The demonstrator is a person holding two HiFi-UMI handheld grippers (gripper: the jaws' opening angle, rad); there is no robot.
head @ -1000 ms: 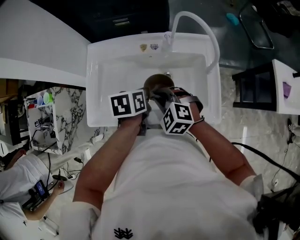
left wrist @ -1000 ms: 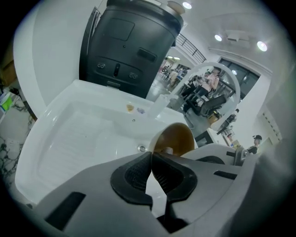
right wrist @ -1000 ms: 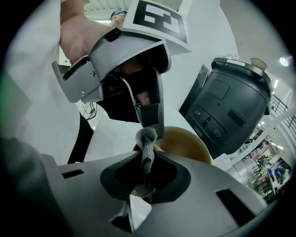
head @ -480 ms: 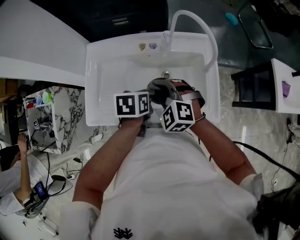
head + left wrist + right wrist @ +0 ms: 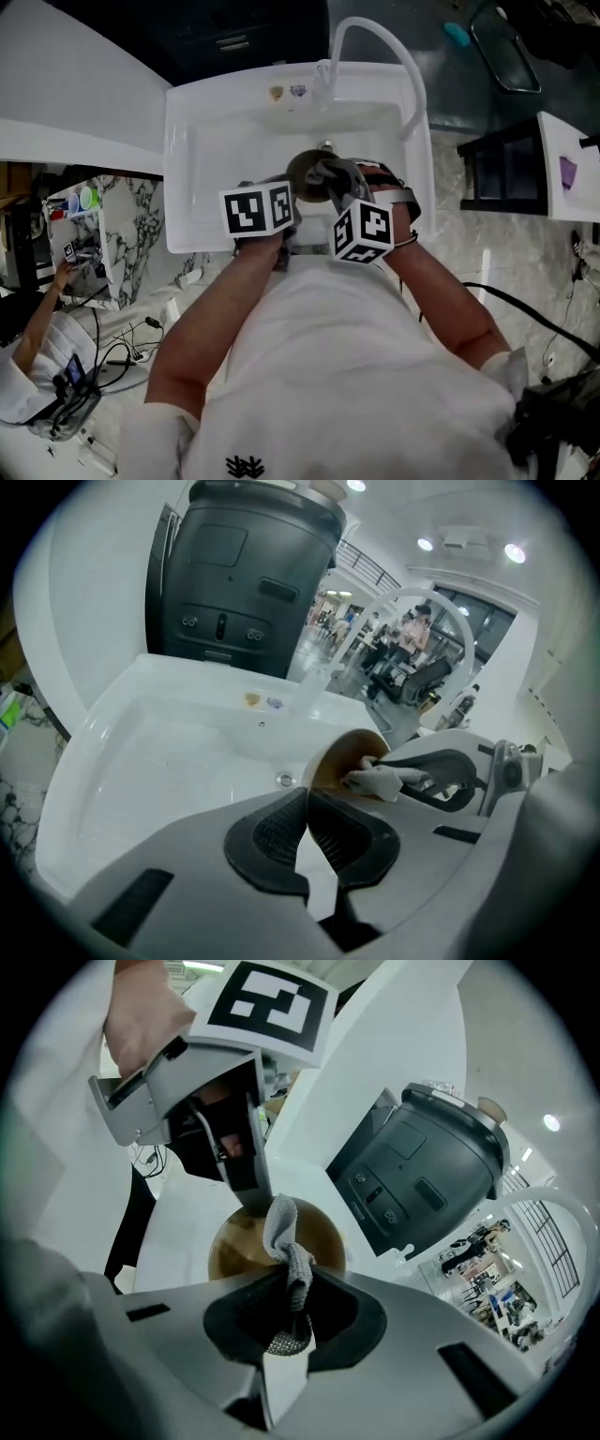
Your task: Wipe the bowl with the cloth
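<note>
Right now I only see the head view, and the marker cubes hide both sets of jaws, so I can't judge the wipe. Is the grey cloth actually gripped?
Observer: Yes. The right gripper pinches the grey mesh cloth, whose free end reaches into the round brown bowl.
Operator: What holds the bowl?
Observer: The left gripper, jaws shut on its near rim.
</note>
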